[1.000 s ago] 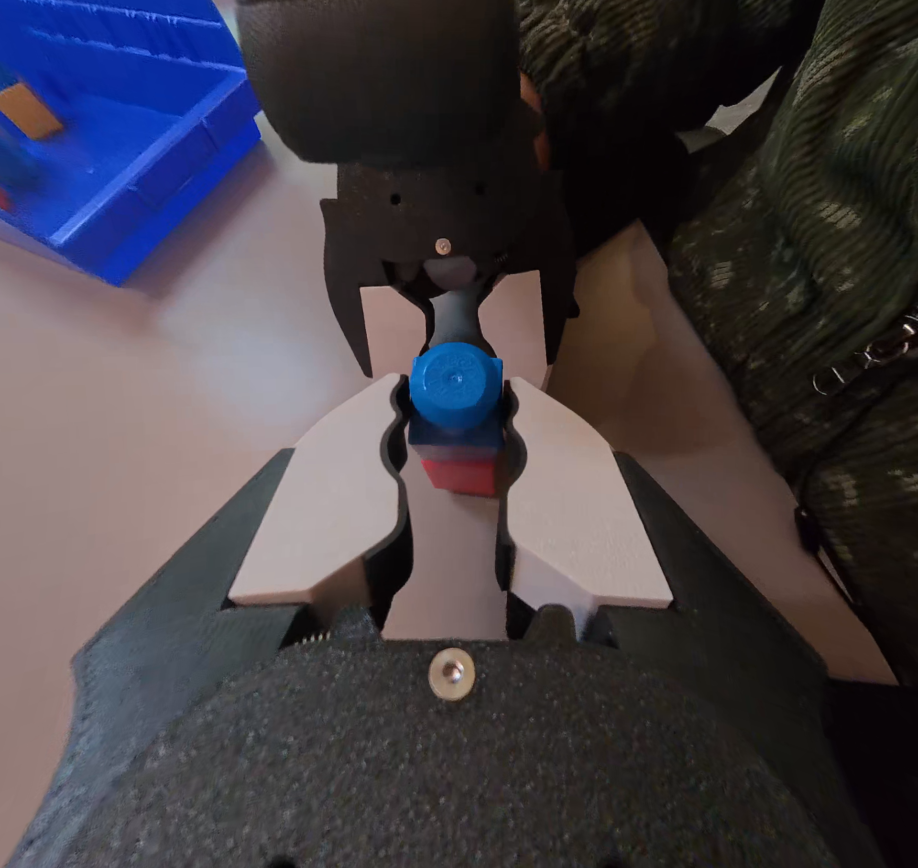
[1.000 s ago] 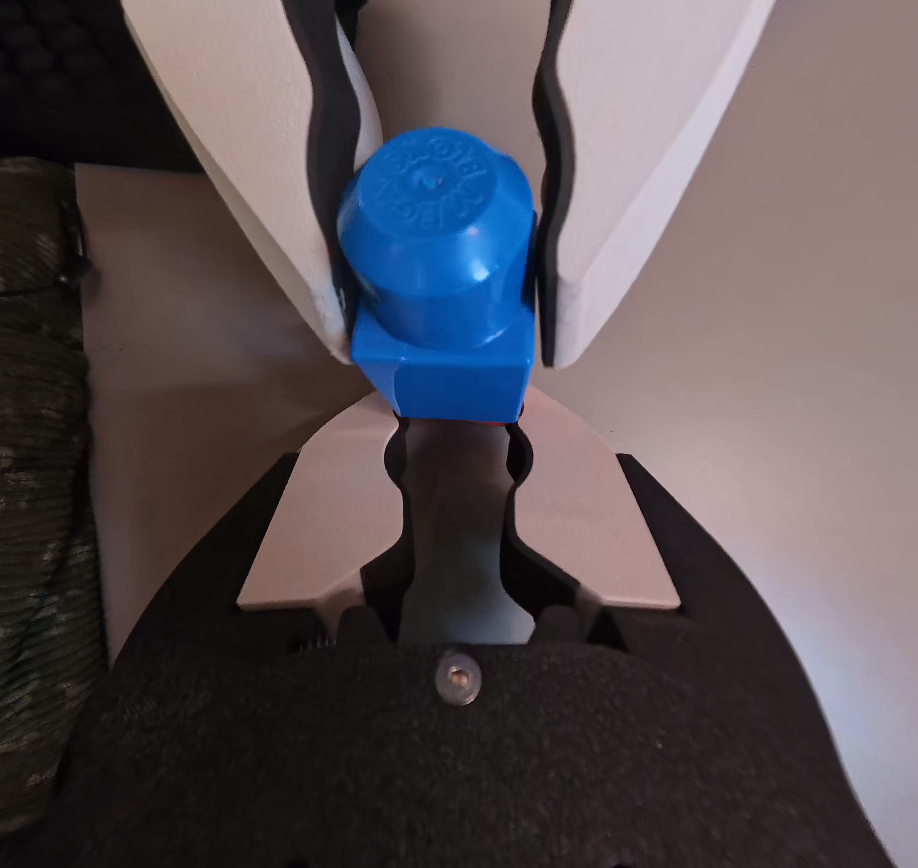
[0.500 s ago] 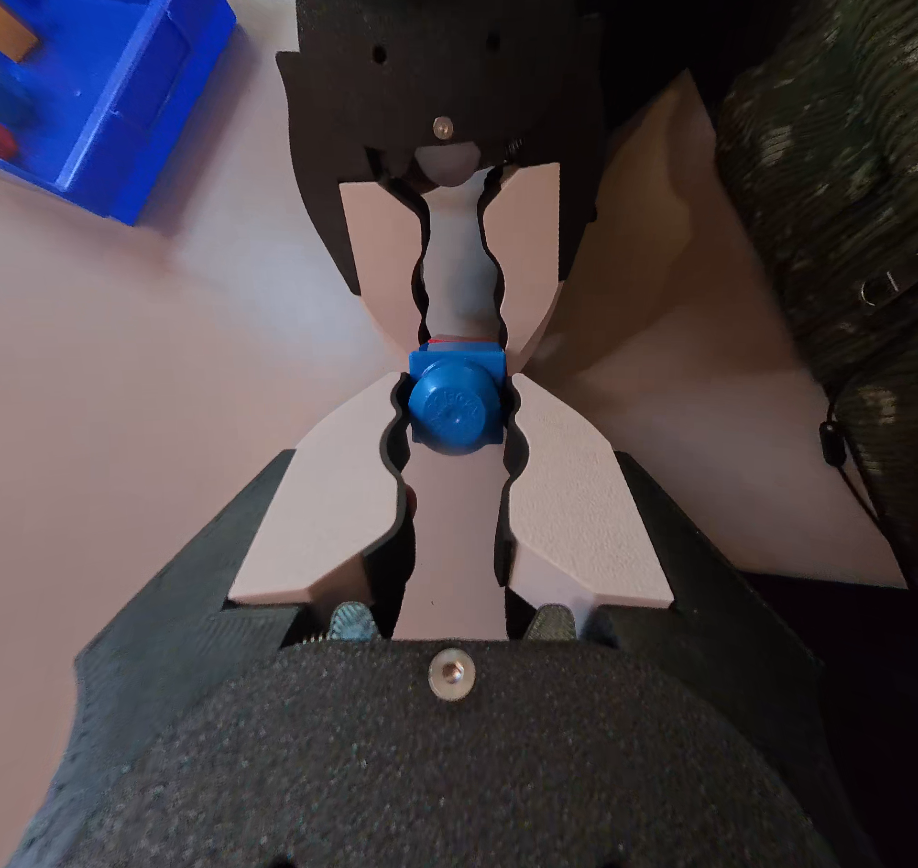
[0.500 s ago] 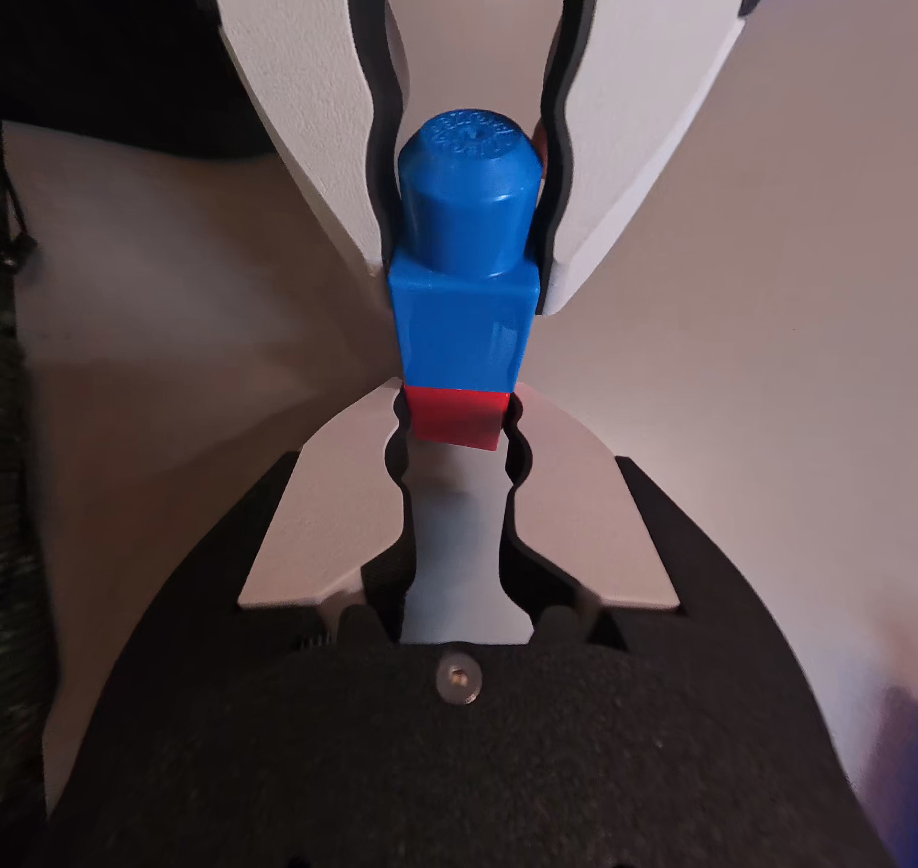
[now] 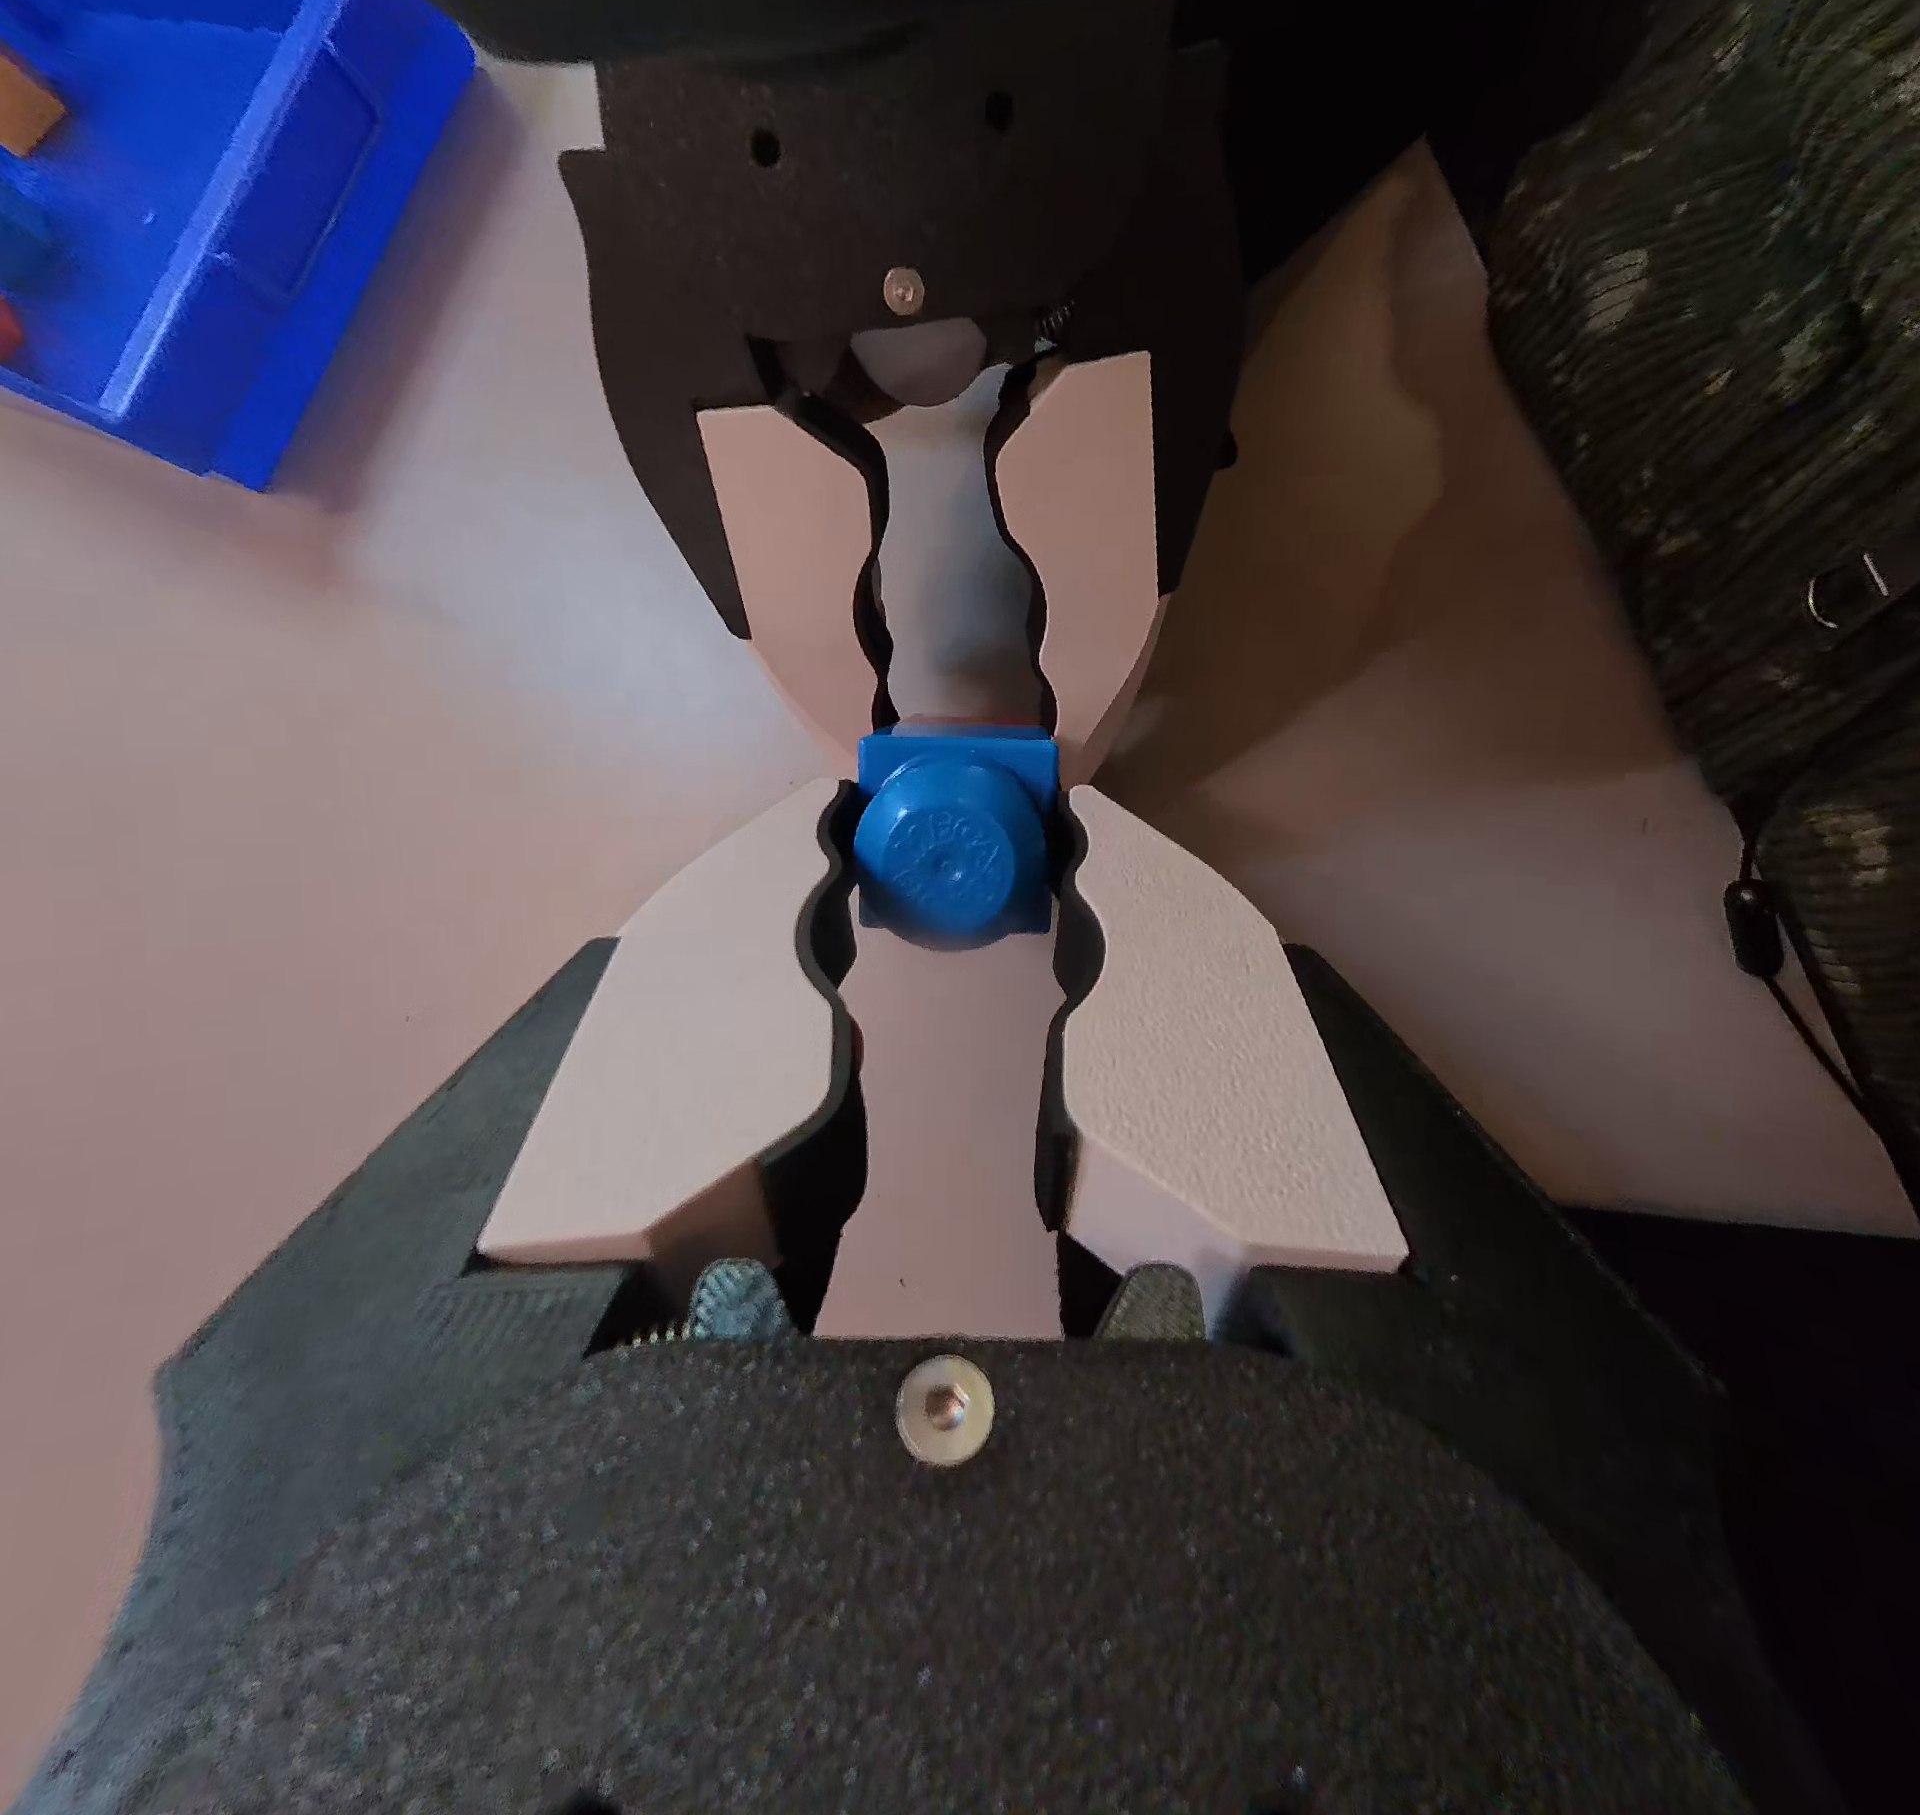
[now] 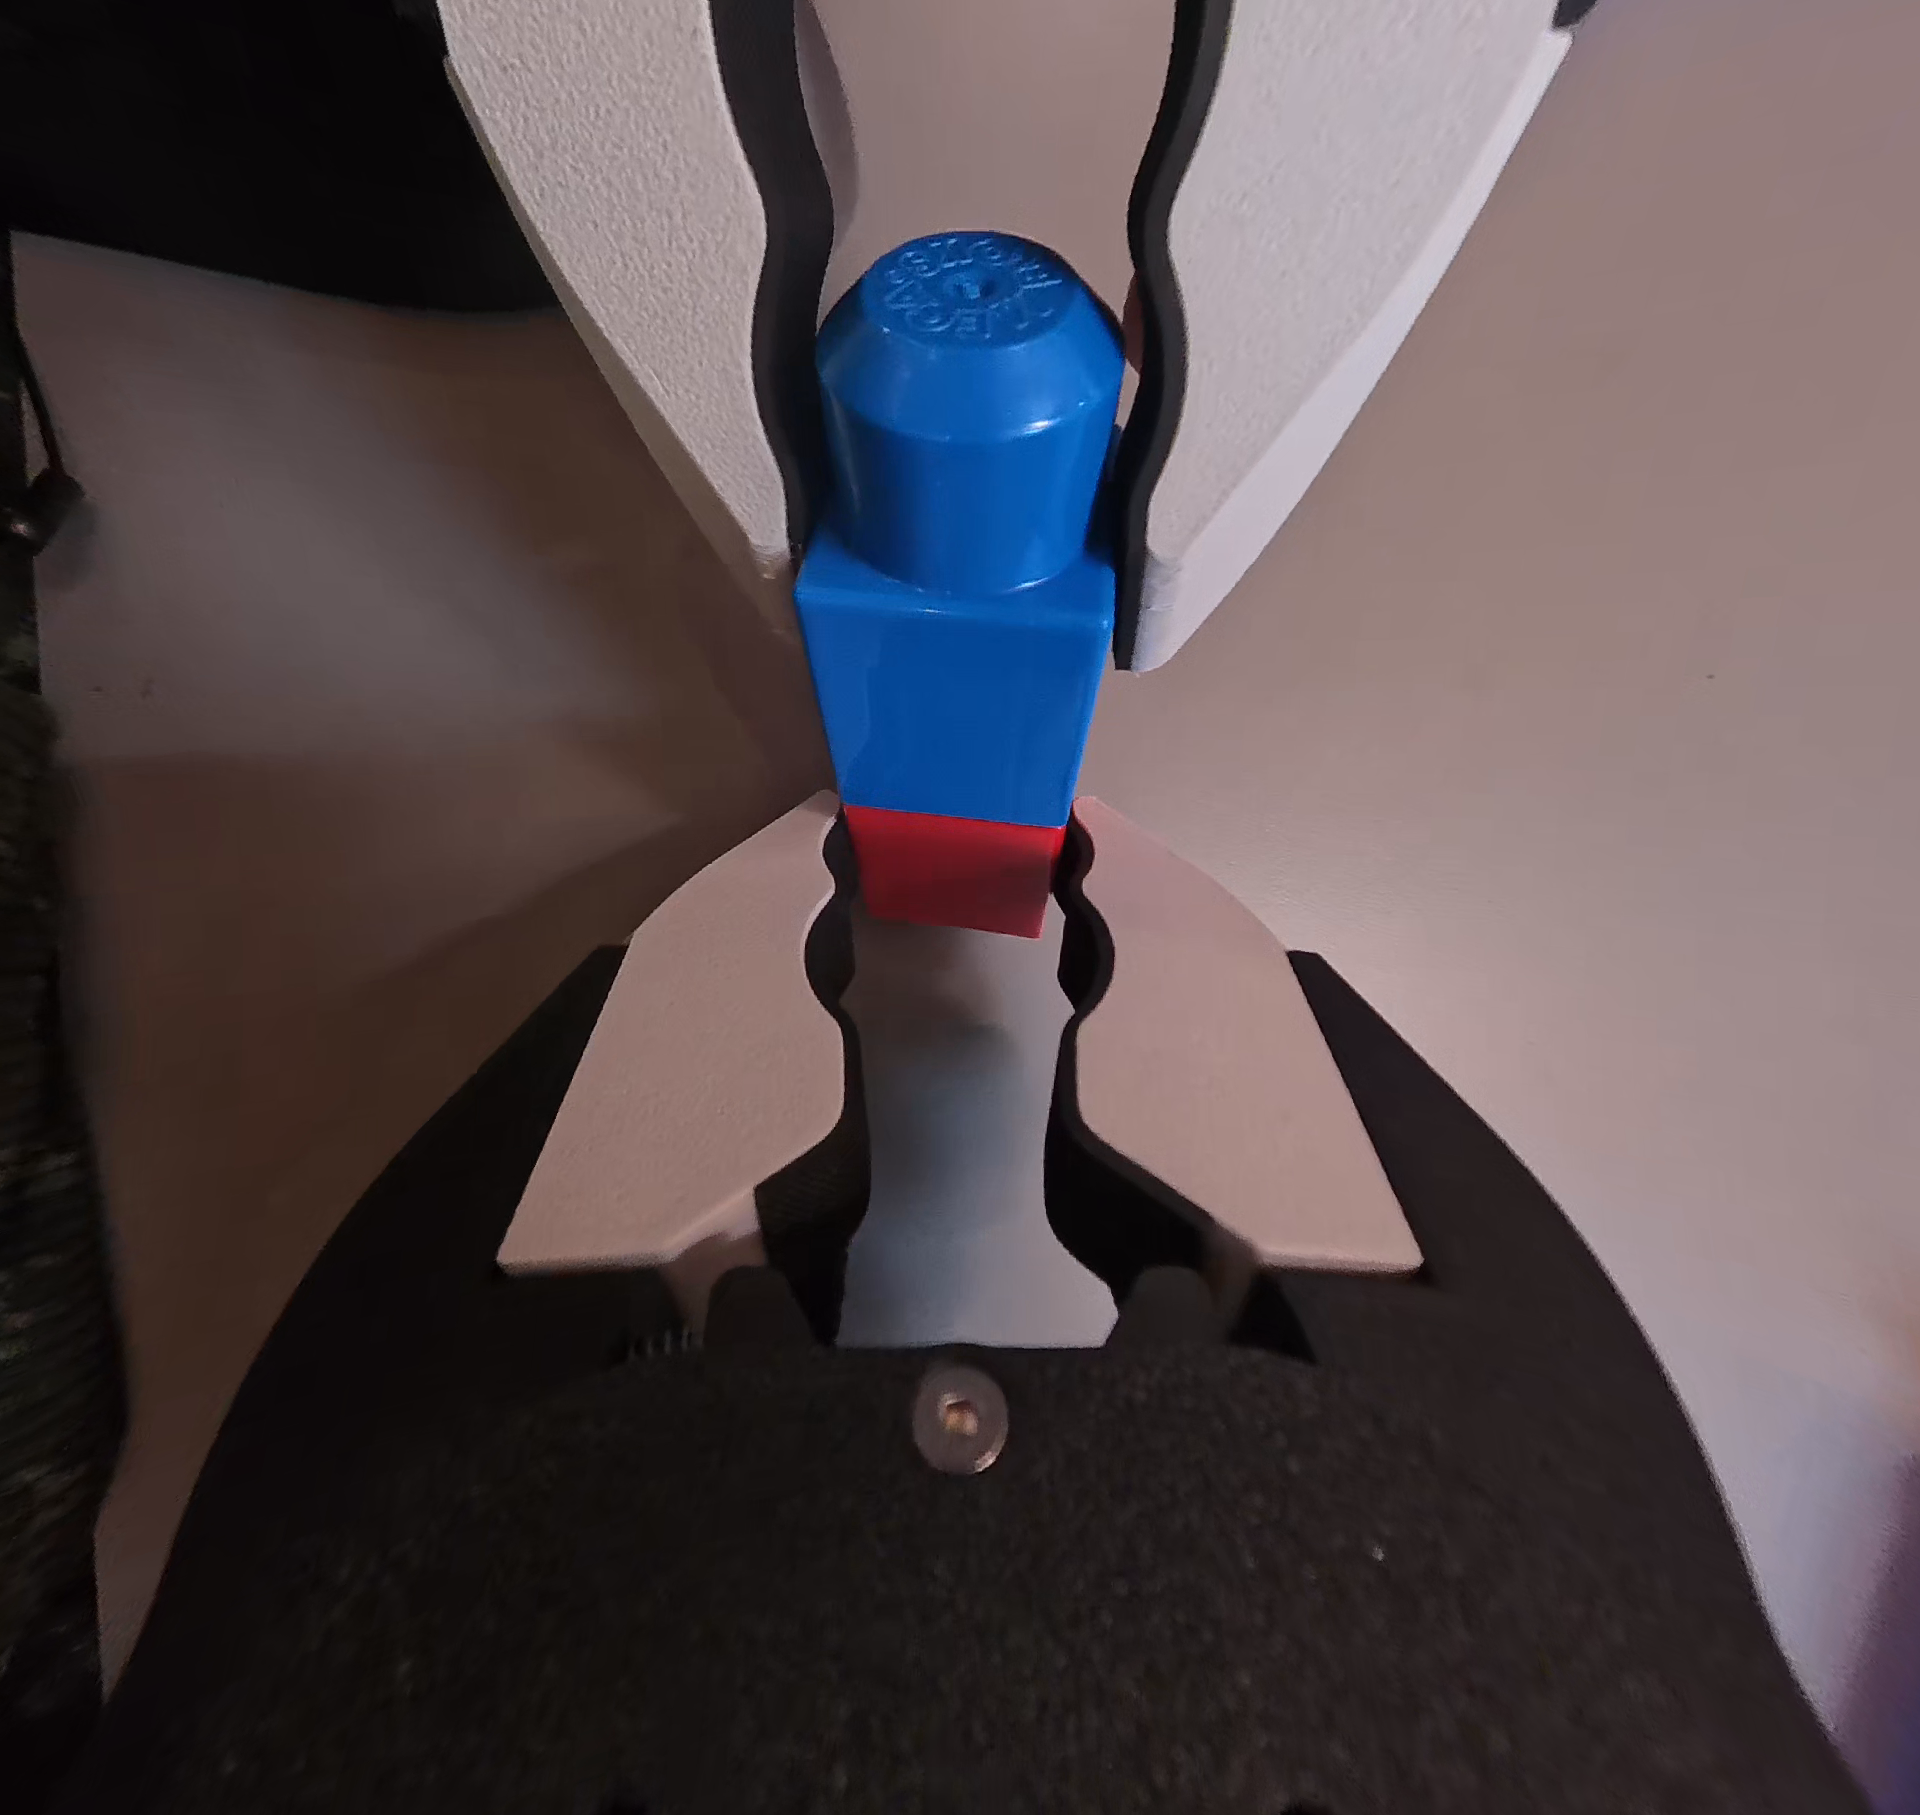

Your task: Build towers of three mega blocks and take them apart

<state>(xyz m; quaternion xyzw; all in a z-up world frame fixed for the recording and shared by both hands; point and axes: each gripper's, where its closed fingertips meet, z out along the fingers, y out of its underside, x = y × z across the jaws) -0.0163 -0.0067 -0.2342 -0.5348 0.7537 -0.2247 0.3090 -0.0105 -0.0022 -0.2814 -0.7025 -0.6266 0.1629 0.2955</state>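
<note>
Blue block (image 6: 961, 622) sits pressed onto red block (image 6: 951, 872), held between two facing grippers above the table: left gripper (image 5: 951, 856) clenches the blue, right gripper (image 6: 956, 877) the red. Pulling straight apart should separate them cleanly.

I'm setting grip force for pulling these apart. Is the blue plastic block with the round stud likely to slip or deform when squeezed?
The blue plastic block with the round stud looks rigid with crisp edges, so it probably won't deform. Its glossy faces and tapered stud could slip. The left gripper clamps it while the right gripper holds the red block.
</note>
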